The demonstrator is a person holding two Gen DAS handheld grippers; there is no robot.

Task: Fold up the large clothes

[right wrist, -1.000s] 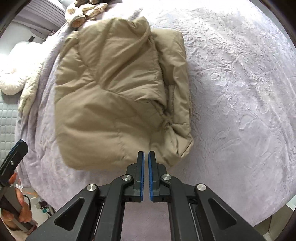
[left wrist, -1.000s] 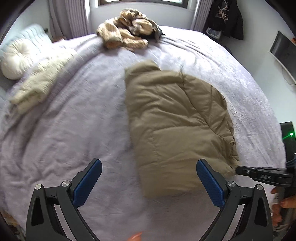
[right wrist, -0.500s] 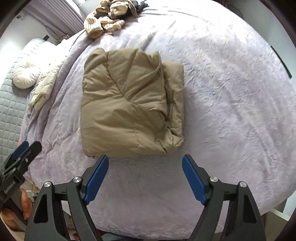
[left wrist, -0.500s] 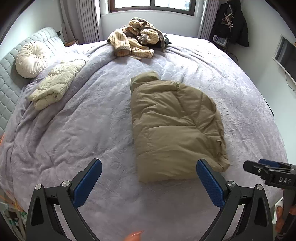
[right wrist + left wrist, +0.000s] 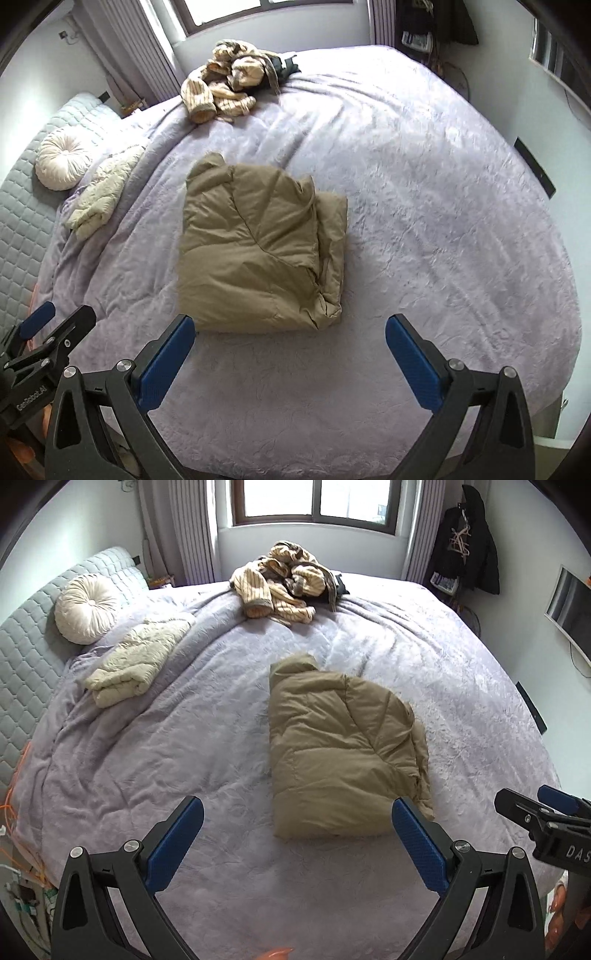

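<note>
A tan puffy jacket (image 5: 340, 749) lies folded into a thick rectangle in the middle of the lilac bed; it also shows in the right wrist view (image 5: 258, 247). My left gripper (image 5: 295, 838) is open and empty, held back from the jacket's near edge. My right gripper (image 5: 290, 358) is open and empty, also just short of the near edge. The right gripper shows at the right of the left wrist view (image 5: 546, 823), and the left gripper at the left of the right wrist view (image 5: 48, 332).
A heap of striped cream clothes (image 5: 284, 587) lies at the far edge of the bed (image 5: 184, 738) under the window. A folded cream garment (image 5: 133, 661) and a round cushion (image 5: 85, 607) lie by the grey headboard. Dark coats (image 5: 469, 542) hang at the back right.
My right gripper has opened and let go of the jacket's near corner. Both grippers have pulled back and up from the folded jacket, so more of the bed shows.
</note>
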